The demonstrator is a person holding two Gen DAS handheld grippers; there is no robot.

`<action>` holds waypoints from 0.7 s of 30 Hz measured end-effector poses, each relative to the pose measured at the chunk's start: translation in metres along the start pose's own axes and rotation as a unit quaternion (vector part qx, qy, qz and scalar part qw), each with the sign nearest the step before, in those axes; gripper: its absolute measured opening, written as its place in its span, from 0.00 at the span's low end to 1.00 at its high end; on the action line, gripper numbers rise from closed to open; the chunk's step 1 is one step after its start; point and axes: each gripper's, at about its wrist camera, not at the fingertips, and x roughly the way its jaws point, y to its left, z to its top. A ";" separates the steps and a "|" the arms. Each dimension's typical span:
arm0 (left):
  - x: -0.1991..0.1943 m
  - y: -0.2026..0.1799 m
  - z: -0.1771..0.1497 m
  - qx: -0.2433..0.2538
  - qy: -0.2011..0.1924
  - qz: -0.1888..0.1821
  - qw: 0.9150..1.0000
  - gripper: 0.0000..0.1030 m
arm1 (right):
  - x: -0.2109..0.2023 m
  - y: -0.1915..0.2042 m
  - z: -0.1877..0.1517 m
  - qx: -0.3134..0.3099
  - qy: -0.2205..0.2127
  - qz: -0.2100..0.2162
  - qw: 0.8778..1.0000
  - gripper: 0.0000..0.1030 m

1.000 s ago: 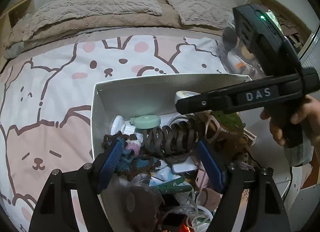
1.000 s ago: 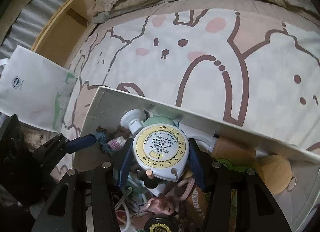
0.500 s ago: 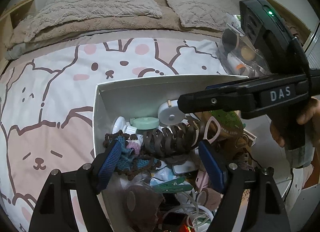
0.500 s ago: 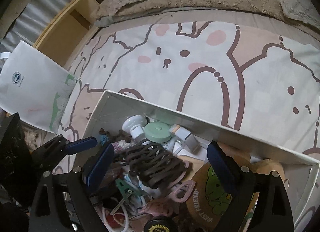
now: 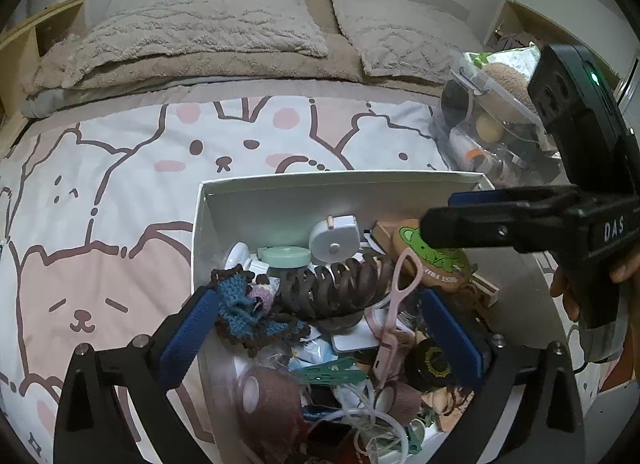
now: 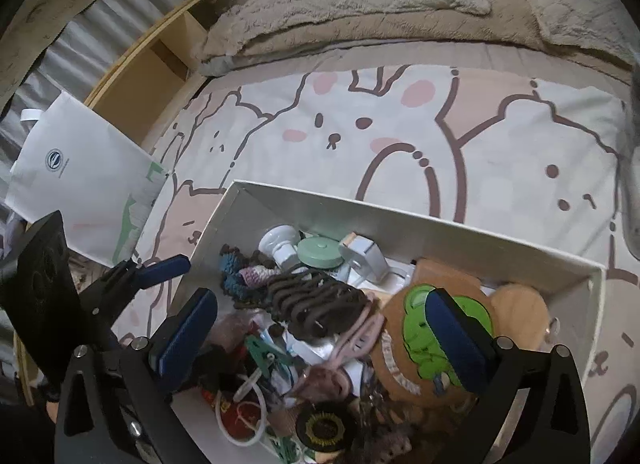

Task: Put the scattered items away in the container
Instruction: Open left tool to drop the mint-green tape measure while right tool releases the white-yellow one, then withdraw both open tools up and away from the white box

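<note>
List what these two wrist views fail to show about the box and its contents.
- White box: its near end is cut off by the bottom edge in both views.
- Round black badge: its gold lettering is too small to read, right view.
- Clear bin beyond the box: partly hidden by the right gripper, left view.

We hold the left gripper with its jaws spread wide, blue pads facing each other and nothing between them. We hold the right gripper likewise, jaws wide apart and empty. In the left wrist view the right gripper reaches in from the right, gripped by our right hand. In the right wrist view the left gripper sits at lower left.
</note>
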 end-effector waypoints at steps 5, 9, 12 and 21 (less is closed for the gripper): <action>-0.013 -0.005 -0.003 -0.005 -0.015 -0.004 1.000 1.00 | -0.021 0.005 -0.016 -0.014 -0.027 -0.009 1.000 1.00; -0.023 -0.012 -0.006 -0.001 -0.029 -0.002 1.000 1.00 | -0.037 0.009 -0.029 -0.021 -0.046 -0.019 0.999 1.00; -0.032 -0.017 -0.009 0.003 -0.038 0.000 0.999 1.00 | -0.049 0.009 -0.039 -0.017 -0.059 -0.018 0.998 1.00; -0.062 -0.027 -0.021 0.003 -0.065 0.007 0.998 1.00 | -0.090 0.020 -0.073 -0.032 -0.135 -0.061 0.988 1.00</action>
